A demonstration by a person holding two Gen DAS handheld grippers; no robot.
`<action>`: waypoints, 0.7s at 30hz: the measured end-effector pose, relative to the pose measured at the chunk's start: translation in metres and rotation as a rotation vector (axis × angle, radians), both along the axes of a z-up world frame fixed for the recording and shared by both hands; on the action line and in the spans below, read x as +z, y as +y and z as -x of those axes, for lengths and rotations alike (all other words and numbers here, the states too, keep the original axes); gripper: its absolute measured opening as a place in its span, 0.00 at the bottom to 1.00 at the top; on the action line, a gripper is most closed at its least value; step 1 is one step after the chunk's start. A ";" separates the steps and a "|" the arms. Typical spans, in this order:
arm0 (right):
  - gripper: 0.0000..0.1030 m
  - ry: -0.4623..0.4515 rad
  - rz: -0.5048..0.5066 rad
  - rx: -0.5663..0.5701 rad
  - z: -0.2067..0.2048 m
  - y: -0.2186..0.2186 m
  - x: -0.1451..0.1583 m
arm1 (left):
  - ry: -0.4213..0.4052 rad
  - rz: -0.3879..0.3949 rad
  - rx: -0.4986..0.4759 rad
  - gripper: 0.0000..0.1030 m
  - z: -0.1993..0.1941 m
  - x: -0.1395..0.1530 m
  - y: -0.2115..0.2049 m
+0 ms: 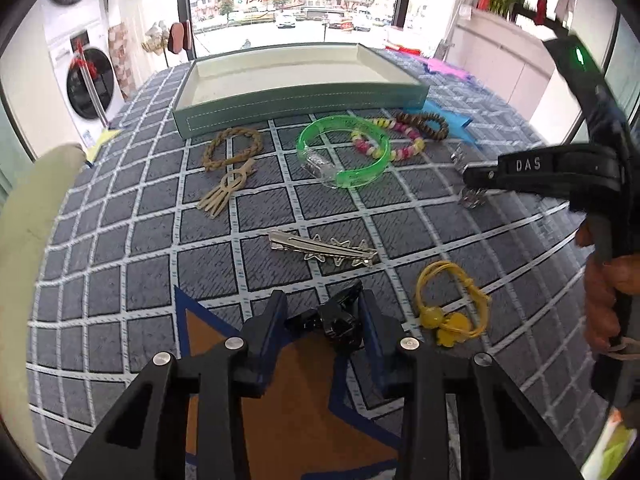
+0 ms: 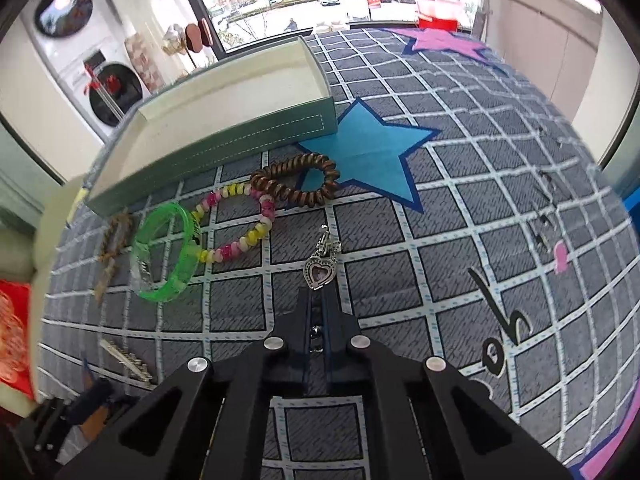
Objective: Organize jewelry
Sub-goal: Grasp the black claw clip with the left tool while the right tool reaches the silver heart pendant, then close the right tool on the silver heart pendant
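Left claw (image 1: 322, 316): jaws closed in around a black hair clip (image 1: 340, 322), pads against its sides, on the patterned mat (image 1: 120, 280) at its near edge.
Right claw (image 2: 319, 300): pressed together, pinching the lower end of a silver heart pendant (image 2: 319, 272); its clasp lies on the mat toward the far edge.
Tray (image 1: 304, 104): green, cream-lined, at the mat's far edge.
Just in front of the tray: braided tan bracelet (image 1: 232, 146), green bangle (image 1: 344, 152), pink-yellow bead bracelet (image 1: 396, 140), brown coil band (image 2: 296, 178).
Mid-mat: silver star barrette (image 1: 324, 250).
Near edge: yellow hair tie (image 1: 452, 304), beside the black clip.
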State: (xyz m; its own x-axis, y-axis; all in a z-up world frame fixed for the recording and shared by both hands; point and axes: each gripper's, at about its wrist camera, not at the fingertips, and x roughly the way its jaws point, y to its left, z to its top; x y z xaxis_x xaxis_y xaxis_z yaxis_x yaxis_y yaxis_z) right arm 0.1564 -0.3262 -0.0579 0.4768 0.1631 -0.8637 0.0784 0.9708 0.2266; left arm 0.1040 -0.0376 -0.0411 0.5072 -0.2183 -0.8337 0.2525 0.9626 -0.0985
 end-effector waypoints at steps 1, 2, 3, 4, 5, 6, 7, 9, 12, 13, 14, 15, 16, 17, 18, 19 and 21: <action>0.05 -0.003 -0.038 -0.007 0.001 -0.005 0.001 | 0.002 0.021 0.004 0.49 0.001 0.002 0.004; 0.05 -0.006 -0.074 -0.014 0.003 -0.011 0.001 | 0.002 0.033 0.007 0.49 0.001 0.003 0.006; 0.05 -0.009 -0.095 -0.017 0.005 -0.013 0.002 | 0.003 0.049 0.011 0.49 0.002 0.005 0.009; 0.05 -0.015 -0.122 -0.020 0.006 -0.017 0.004 | 0.005 0.064 0.016 0.49 0.003 0.007 0.013; 0.05 -0.020 -0.137 -0.020 0.007 -0.019 0.005 | 0.006 0.072 0.021 0.49 0.003 0.009 0.016; 0.05 -0.028 -0.152 -0.020 0.009 -0.023 0.008 | 0.009 0.085 0.029 0.49 0.003 0.011 0.020; 0.05 -0.033 -0.161 -0.018 0.010 -0.024 0.010 | 0.009 0.094 0.033 0.49 0.003 0.013 0.022; 0.05 -0.043 -0.183 -0.008 0.011 -0.027 0.015 | 0.005 0.112 0.040 0.49 0.003 0.019 0.027; 0.05 -0.048 -0.185 0.003 0.012 -0.028 0.022 | -0.010 0.123 0.040 0.49 0.000 0.029 0.031; 0.05 -0.050 -0.179 0.012 0.012 -0.028 0.024 | -0.018 0.123 0.036 0.49 -0.001 0.033 0.032; 0.05 -0.048 -0.170 0.025 0.012 -0.026 0.025 | -0.028 0.119 0.033 0.49 -0.001 0.037 0.032; 0.05 -0.038 -0.147 0.053 0.011 -0.022 0.024 | -0.040 0.116 0.031 0.49 -0.001 0.041 0.033; 0.05 -0.037 -0.122 0.071 0.012 -0.019 0.023 | -0.050 0.116 0.029 0.49 -0.001 0.044 0.034; 0.06 -0.036 -0.070 0.093 0.012 -0.013 0.021 | -0.054 0.117 0.029 0.49 -0.002 0.046 0.035; 0.09 -0.033 -0.035 0.107 0.013 -0.010 0.020 | -0.059 0.118 0.029 0.49 -0.002 0.048 0.036; 0.28 -0.029 -0.001 0.123 0.013 -0.007 0.018 | -0.059 0.120 0.029 0.49 -0.002 0.049 0.037; 0.67 -0.028 0.012 0.151 0.013 -0.004 0.014 | -0.055 0.122 0.030 0.49 -0.002 0.048 0.038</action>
State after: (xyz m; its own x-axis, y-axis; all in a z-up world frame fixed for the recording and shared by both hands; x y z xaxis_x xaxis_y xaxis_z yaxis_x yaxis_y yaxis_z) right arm 0.1437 -0.3298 -0.0437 0.4713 0.2242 -0.8530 -0.0750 0.9738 0.2146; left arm 0.1061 0.0003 0.0065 0.5593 -0.3004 -0.7726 0.2322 0.9515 -0.2019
